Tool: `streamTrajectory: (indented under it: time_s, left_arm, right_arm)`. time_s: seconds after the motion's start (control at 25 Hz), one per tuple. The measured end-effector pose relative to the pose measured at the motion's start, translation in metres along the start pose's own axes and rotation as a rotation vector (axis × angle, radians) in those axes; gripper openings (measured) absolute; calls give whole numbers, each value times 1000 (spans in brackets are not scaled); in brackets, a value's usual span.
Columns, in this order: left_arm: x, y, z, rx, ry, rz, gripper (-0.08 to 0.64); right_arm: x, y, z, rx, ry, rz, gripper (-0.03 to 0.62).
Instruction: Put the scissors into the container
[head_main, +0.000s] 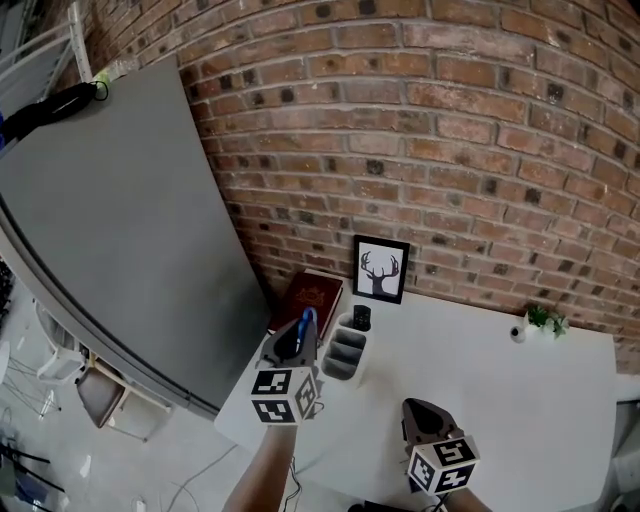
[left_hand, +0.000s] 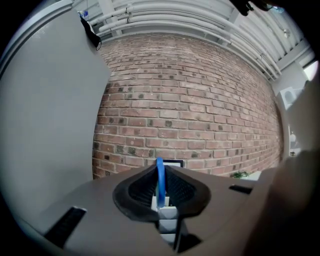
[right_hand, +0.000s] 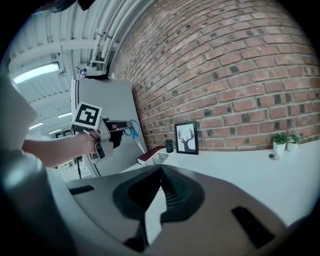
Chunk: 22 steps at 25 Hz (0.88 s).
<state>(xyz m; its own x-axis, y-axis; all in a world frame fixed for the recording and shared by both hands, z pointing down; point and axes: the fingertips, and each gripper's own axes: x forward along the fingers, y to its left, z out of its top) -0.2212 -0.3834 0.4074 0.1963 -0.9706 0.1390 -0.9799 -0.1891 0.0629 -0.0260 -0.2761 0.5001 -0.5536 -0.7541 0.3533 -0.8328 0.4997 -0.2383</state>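
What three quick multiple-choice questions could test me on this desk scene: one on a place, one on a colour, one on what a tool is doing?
1. Where does the deer picture stand?
A on the floor; B on the table, by the brick wall; C on a shelf.
2. What colour is the handle of the scissors?
A red; B green; C blue.
3. What is the left gripper doing?
A fingers shut on the scissors; B open and empty; C gripping a cup.

Answers: 1 B, it stands at the table's back edge before the bricks. 2 C, a blue loop shows between the fingers. 3 A, the handle is pinched between them.
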Motion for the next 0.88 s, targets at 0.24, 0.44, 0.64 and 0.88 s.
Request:
streamTrajectory:
  time_s: [0.24, 0.44, 0.64, 0.88]
  left_arm:
    - [34, -2, -7, 6, 24, 8, 41]
    - [56, -9, -23, -6, 62, -9, 41]
    - [73, -18, -38, 4, 90, -24, 41]
    - [85, -26, -56, 32, 133, -35, 42]
  right_arm:
    - [-4, -11, -4, 10, 6, -26, 0]
    - [-11, -24, -6, 24, 11, -62, 0]
    - [-15, -34, -10, 36, 15, -83, 0]
    - [-16, -40, -10, 43, 15, -92, 0]
